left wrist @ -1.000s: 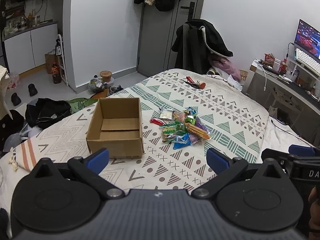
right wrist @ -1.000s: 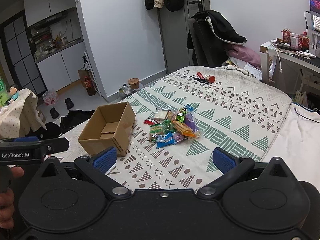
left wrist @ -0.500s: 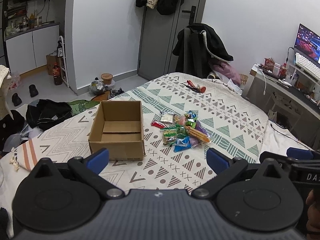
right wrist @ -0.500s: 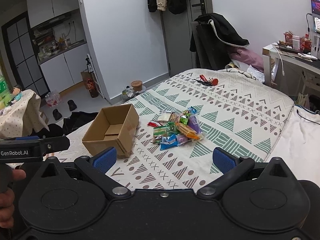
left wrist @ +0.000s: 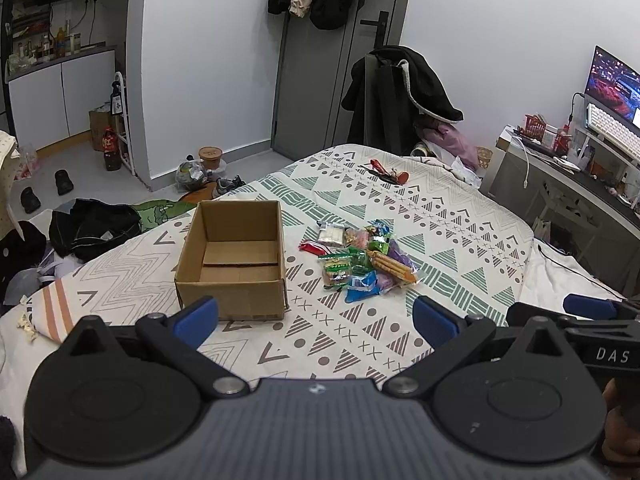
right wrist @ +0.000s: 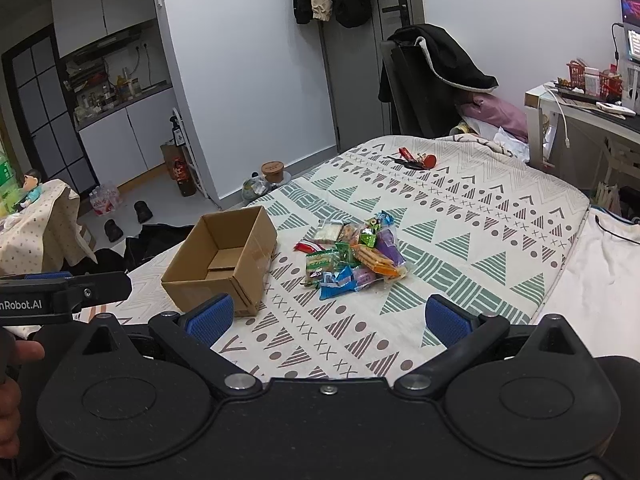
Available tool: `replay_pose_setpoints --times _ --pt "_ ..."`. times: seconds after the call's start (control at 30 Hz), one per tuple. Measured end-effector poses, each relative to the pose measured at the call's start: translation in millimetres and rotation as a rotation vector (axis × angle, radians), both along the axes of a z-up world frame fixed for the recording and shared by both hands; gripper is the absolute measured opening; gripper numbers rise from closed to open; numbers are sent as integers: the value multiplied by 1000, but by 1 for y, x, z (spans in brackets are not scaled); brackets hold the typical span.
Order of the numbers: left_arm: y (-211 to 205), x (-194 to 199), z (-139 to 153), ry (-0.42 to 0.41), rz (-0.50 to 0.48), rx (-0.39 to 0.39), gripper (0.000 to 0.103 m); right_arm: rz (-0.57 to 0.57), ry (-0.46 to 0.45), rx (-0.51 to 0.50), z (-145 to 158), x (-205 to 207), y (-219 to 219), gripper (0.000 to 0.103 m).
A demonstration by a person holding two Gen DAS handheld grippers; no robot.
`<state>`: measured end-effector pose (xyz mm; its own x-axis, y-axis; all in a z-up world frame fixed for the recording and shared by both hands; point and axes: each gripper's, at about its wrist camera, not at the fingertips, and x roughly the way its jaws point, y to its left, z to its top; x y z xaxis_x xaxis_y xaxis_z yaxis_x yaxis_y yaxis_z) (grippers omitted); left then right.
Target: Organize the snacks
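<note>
Left claw [left wrist: 314,318] spread wide, gripping nothing, hovering over the bed [left wrist: 460,236]; right claw [right wrist: 328,316] same deal, wide open and bare. Snack pile [left wrist: 360,258] sitting mid-blanket, just right of an open cardboard box [left wrist: 234,258] (nothing visible inside). Red bits [left wrist: 386,174] further back on the bed, well apart from the pile. Jacket-draped chair [left wrist: 396,96] and cluttered table [left wrist: 560,160] beyond.

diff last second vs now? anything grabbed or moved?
Both grippers, left and right, eased slightly toward the cardboard box and snack pile; both look a bit larger. Nothing grabbed: jaws stay open and empty, box empty, snacks unmoved.
</note>
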<state>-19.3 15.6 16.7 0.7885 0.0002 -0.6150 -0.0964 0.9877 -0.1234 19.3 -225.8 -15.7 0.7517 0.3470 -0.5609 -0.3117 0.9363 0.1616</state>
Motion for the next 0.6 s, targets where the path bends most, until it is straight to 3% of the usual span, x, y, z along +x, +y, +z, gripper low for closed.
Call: replay_pose_setpoints --times 0.6 --pt "3 23 -12 33 7 -8 103 -2 15 6 -4 23 -1 103"
